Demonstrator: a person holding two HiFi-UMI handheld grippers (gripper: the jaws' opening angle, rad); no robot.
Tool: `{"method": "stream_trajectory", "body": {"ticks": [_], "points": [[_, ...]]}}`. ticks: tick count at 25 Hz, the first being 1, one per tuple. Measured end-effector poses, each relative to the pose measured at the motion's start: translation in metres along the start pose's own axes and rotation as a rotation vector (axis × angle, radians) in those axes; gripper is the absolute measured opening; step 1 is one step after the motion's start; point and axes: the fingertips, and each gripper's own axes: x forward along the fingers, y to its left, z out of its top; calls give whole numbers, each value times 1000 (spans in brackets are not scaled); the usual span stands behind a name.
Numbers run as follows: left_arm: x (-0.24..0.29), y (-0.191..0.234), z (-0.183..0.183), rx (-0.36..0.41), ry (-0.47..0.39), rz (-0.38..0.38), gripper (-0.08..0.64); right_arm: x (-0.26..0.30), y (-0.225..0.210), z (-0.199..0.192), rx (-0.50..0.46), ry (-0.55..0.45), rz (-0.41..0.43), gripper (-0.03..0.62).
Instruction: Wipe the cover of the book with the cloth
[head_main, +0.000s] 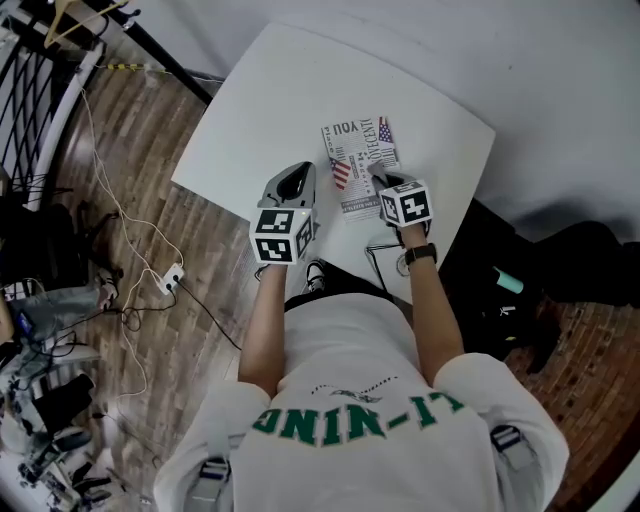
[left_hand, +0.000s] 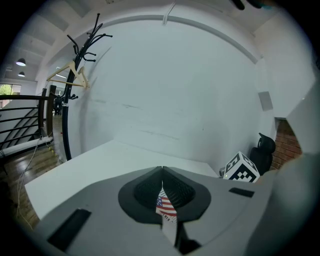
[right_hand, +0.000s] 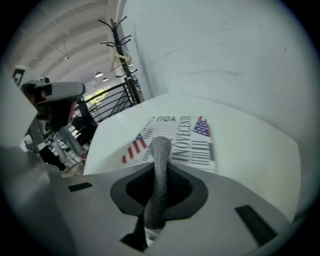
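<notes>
The book (head_main: 360, 166), its white cover printed with flags and black lettering, lies flat on the white table (head_main: 260, 110). My right gripper (head_main: 380, 178) is over the book's near edge, shut on a rolled grey cloth (right_hand: 160, 172) that sticks up between the jaws; the book (right_hand: 175, 137) lies just beyond it. Just left of the book, my left gripper (head_main: 297, 178) has its jaws closed together. In the left gripper view a sliver of flag print (left_hand: 165, 206) shows through the slit behind the left gripper's (left_hand: 162, 172) tips. I cannot tell if it is pinched.
The table's left and near edges drop to a wooden floor with cables and a power strip (head_main: 172, 277). A black coat stand (left_hand: 80, 70) and railing (left_hand: 22, 120) stand to the left. A black bag (head_main: 570, 270) sits at the right.
</notes>
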Motion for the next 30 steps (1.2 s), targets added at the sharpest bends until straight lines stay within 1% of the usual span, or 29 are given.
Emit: {"method": "stream_trajectory", "body": {"ticks": [2, 4, 6, 7, 9, 11, 14, 18, 20, 23, 25, 27, 28, 29, 30], "points": [[-3, 5, -1, -3, 0, 12, 12, 10, 45, 9, -71, 4, 100, 43], [-6, 8, 0, -3, -1, 23, 12, 15, 82, 14, -151, 14, 172, 44], [-8, 11, 1, -5, -4, 32, 12, 17, 103, 12, -211, 33, 212, 44], [-8, 12, 1, -7, -5, 36, 12, 18, 106, 9, -231, 47, 216, 44], [-7, 13, 0, -14, -5, 40, 12, 20, 96, 0, -253, 74, 195, 44], [-2, 13, -2, -19, 2, 38, 12, 19, 77, -3, -244, 67, 165, 46], [8, 6, -6, -16, 15, 20, 12, 9, 31, -5, -161, 42, 99, 45], [19, -5, -8, -6, 25, -8, 12, -18, -42, -15, -89, 18, -47, 44], [23, -8, -10, -2, 30, -15, 12, -26, -61, -21, -43, 3, -71, 47], [26, -11, -12, -2, 36, -18, 12, -28, -67, -26, 25, -28, -73, 46], [25, -11, -12, -2, 35, -15, 12, -28, -68, -26, 26, -26, -97, 44], [23, -10, -12, -3, 34, -9, 12, -27, -64, -24, 8, 2, -114, 44], [22, -9, -13, -4, 34, -5, 12, -26, -58, -22, -5, 18, -107, 44], [21, -9, -13, -4, 34, -1, 12, -24, -47, -19, -21, 28, -83, 48], [20, -8, -14, -4, 34, 1, 12, -21, -31, -15, -40, 30, -39, 48]]}}
